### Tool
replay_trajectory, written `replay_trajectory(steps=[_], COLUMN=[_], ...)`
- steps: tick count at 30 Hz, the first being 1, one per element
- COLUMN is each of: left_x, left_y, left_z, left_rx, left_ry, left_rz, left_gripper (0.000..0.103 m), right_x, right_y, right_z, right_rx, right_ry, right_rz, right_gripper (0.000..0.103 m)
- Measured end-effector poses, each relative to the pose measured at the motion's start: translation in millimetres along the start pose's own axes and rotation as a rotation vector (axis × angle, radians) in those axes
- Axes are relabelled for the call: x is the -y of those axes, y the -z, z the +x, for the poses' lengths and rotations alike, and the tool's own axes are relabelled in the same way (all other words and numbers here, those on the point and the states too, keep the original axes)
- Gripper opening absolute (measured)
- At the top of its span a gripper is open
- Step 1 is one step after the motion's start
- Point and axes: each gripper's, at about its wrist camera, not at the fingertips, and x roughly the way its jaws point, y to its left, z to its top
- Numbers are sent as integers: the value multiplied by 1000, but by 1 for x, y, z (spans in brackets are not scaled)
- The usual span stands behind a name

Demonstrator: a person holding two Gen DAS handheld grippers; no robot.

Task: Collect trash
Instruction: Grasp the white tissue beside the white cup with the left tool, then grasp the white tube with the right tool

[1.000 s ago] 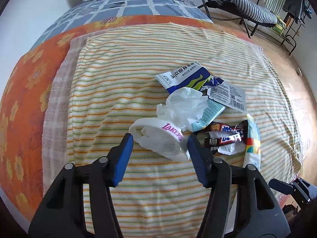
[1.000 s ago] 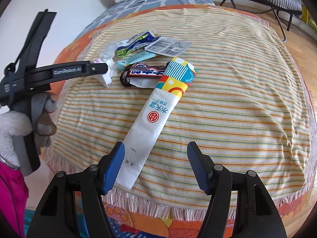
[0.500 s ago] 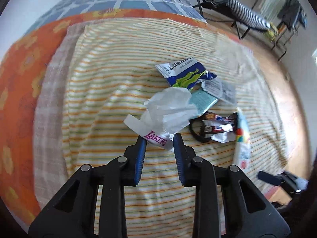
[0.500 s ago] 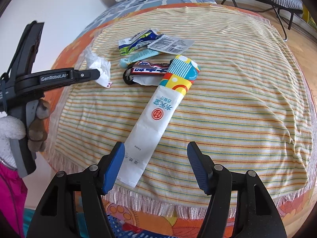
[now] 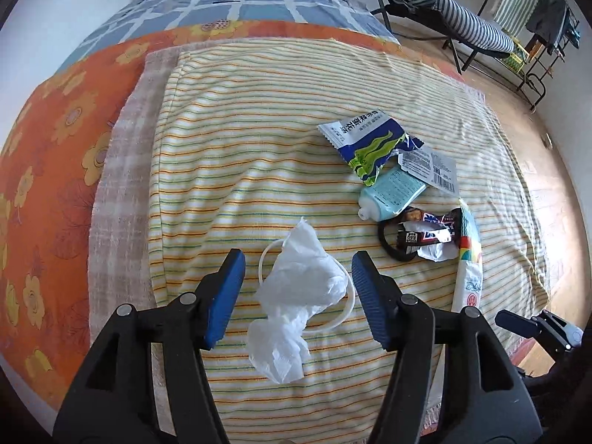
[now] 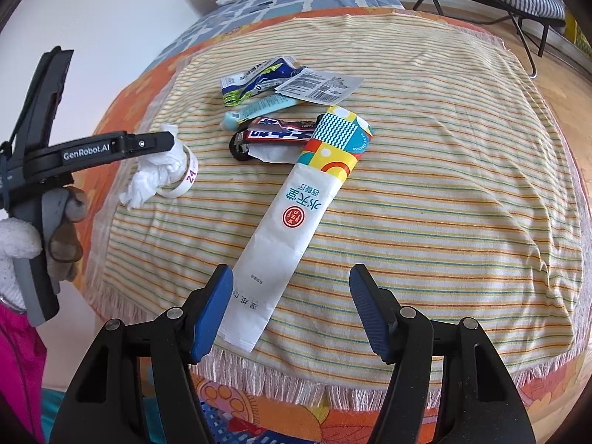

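A white paper cup stuffed with crumpled tissue [image 5: 296,296] lies on the striped cloth [image 5: 259,148], between the open fingers of my left gripper [image 5: 298,277]; it also shows in the right wrist view [image 6: 162,174]. A pile of wrappers lies to the right: a blue-green packet [image 5: 366,144], a pale blue tube [image 5: 392,196], a dark candy wrapper [image 5: 425,236]. A long white sachet with a colourful end [image 6: 296,222] lies in front of my right gripper [image 6: 290,296], which is open and empty above the cloth's fringed edge.
The cloth covers a bed with an orange flowered sheet [image 5: 55,148] and a blue checked quilt [image 5: 240,3]. A striped folding chair [image 5: 462,29] and a rack [image 5: 544,37] stand on the wooden floor at the far right.
My left gripper had closed on the cup and lifted it half a second ago; now it is open and the cup lies nearer the bed's edge, away from the pile. The right gripper stayed put.
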Motion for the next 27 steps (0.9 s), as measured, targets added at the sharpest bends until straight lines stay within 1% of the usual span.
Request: replay_trajectory(steps=[4,7,8,9,10,11,12,14,18,19,20,24,25,26,27], left_x=[-1,5,6,7,6,5,4,2,-1,-2,-3,-11,-12,-14,-15], left_y=[2,7,8,9,9,9,9,9,8,7,6,4,4,5,5], left_z=[0,4,7,10,11,13,14,13,6,4,2,-10,-13,-16,-18], left_rx=[-23,-41,-47,-53,-58,-62,-59,-52,-25,-19,-15,16,27,33,35], left_ry=[22,6,-4,-8,-8,-7,-4,3,32,37,40,54,65,78,83], left_rz=[7,42,49,49,45,37,31,27,11,7,1,-24,-29,-35,-40], left_gripper=[62,62,59,54,41,35,35,28,23,15,11,11,11,11,11], right_x=[0,-1,-1,0,0,-1,-1,-3,-3,-3,-5,-12,-14,-16,-18], right_y=[-1,-3,-4,-4,-5,-6,-8,-11,-18,-21,-22,-28,-29,-29,-29], right_z=[3,7,9,10,12,14,16,21,29,31,33,39,40,41,41], right_rx=[-2,-3,-6,-9,-11,-10,-10,-8,-2,5,10,29,36,44,48], right_ry=[4,4,-1,-4,-6,-6,-5,2,19,26,34,75,87,101,122], right_rz=[2,8,13,16,19,22,22,22,35,30,22,-17,-30,-42,-57], right_gripper=[65,65,65,65,65,65,65,65,65,65,65,65,63,59,45])
